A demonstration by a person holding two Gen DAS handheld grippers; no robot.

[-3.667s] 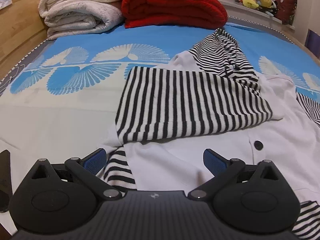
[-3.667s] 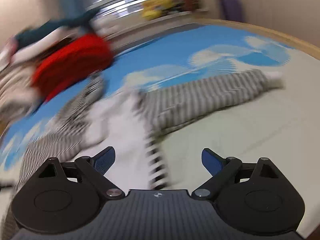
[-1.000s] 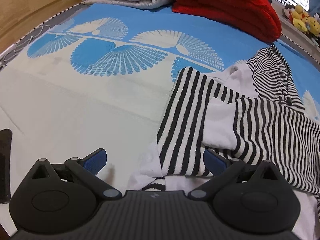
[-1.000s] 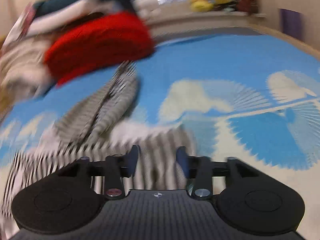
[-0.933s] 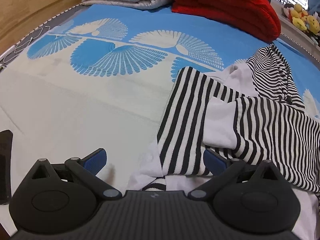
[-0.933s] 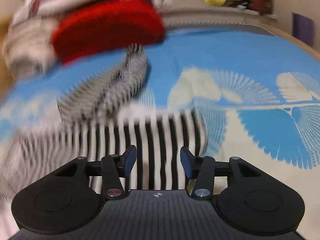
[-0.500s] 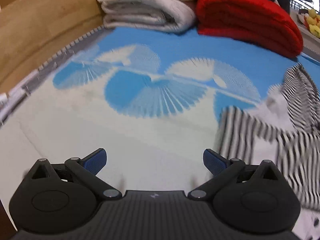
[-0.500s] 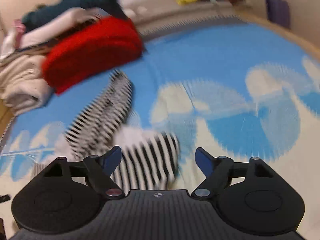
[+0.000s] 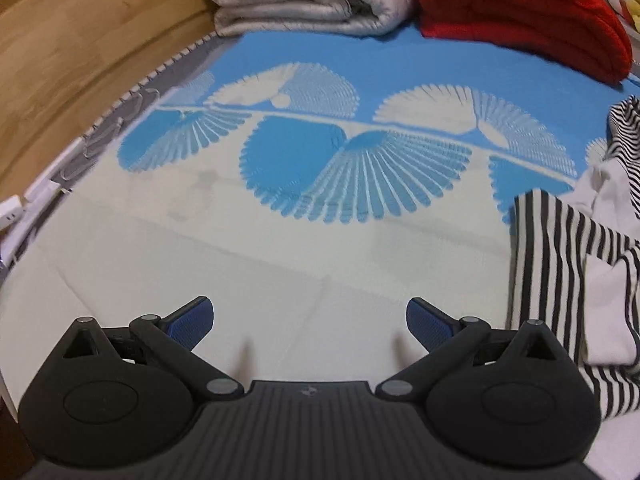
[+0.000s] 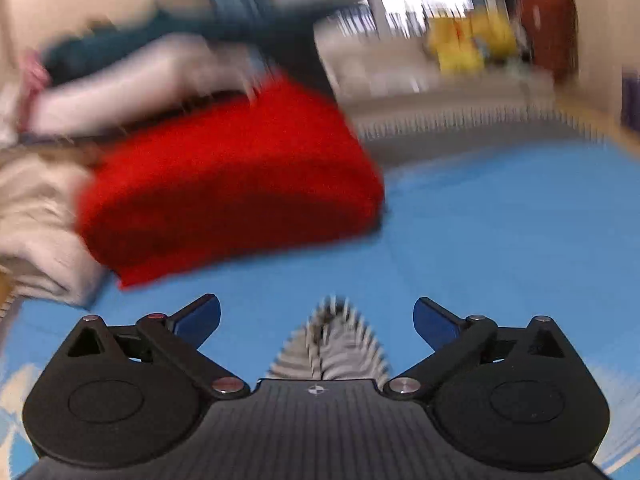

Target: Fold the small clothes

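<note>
Down low, the left hand-held gripper (image 9: pixel 310 322) hovers with its blue-padded fingers (image 9: pixel 191 320) spread wide and nothing between them, over the pale cream part of the blue-and-cream bedspread with a fan pattern (image 9: pixel 304 208). Just off to its right lies the black-and-white striped small garment with white panels (image 9: pixel 568 264) — rumpled, part folded over itself, flat on the bed and clear of that gripper's fingers. Beyond the fan pattern, at the far edge of the bed, a folded cream-white quilted blanket (image 9: pixel 304 0) sits beside a folded red fleece blanket (image 9: pixel 520 20), the two touching. A light wooden bed frame (image 9: pixel 72 60) curves along the left side.

The right hand-held gripper (image 10: pixel 316 320) is likewise wide open and empty — its view is heavily smeared by motion. Right in front of it, between the fingers but apart from them, a striped black-and-white piece of cloth (image 10: pixel 332 340) pokes up over plain blue bedspread. Farther on is the red blanket again, with pale folded bedding to its left and something dark teal lying on top of the pile. Past the bed there is a bright window and a blurred cluster of yellow soft toys (image 10: pixel 472 48); I cannot make out more there.
</note>
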